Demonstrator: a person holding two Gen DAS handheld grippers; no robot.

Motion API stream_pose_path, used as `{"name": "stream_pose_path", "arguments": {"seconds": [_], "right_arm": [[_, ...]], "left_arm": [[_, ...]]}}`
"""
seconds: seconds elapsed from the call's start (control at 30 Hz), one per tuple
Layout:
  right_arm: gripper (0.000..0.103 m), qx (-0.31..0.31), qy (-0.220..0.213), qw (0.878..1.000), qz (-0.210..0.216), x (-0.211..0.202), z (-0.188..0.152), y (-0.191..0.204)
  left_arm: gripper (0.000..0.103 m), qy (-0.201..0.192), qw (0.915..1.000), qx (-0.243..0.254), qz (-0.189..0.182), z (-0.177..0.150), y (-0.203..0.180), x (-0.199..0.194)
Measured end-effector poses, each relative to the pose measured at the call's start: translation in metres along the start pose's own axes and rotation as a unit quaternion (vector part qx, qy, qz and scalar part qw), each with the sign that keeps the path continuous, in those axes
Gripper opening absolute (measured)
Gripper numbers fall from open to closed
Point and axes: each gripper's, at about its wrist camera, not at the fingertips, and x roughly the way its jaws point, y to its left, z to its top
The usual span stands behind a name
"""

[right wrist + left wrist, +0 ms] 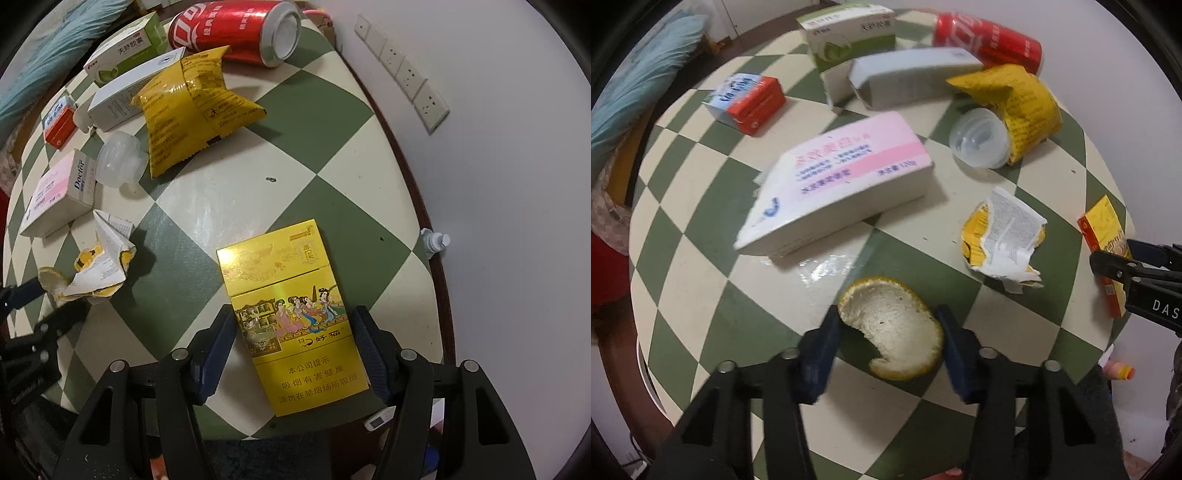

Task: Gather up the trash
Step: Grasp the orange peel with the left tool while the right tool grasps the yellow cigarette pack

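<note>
An orange peel (pixel 897 328) lies on the green and cream checkered table (pixel 701 280), between the open blue fingers of my left gripper (pixel 888 321). A yellow cigarette pack (pixel 291 317) lies flat between the open fingers of my right gripper (pixel 293 321), with small gaps on both sides. More trash on the table: a pink and white box (pixel 842 177), a torn yellow and white wrapper (pixel 1004 236), a clear plastic cup (pixel 982 138), a yellow snack bag (pixel 192 107), a red can (pixel 236 31).
A grey box (pixel 912 75), a green and white box (pixel 849 35) and a small red and blue box (pixel 750 101) lie at the table's far side. A white wall with sockets (pixel 406 70) runs along the right. The right gripper shows in the left wrist view (pixel 1137 273).
</note>
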Motion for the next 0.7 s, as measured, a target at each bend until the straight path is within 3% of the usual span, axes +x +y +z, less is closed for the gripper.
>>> {"name": "stream_pose_path", "arguments": {"seconds": [0.2,0.37,0.4,0.7], "right_arm": [[0.065,0.015,-0.014,1.000,-0.003,-0.001,-0.002,0.006],[0.065,0.022,-0.018,1.000,-0.004,-0.010,-0.012,0.017],[0.065,0.021,-0.019,1.000,-0.002,-0.011,-0.014,0.019],[0.065,0.025,-0.082,0.996,0.023,-0.067,-0.031,0.043]], "left_arm": [[0.033,-0.027,0.9996,-0.012,-0.002,-0.019,0.005,-0.012],[0.030,-0.040,0.9990,-0.021,0.009,-0.027,-0.003,-0.030],[0.030,-0.043,0.9988,-0.023,0.010,-0.016,0.000,-0.040],[0.030,-0.133,0.9881,-0.057,0.050,-0.037,0.017,-0.126]]}}
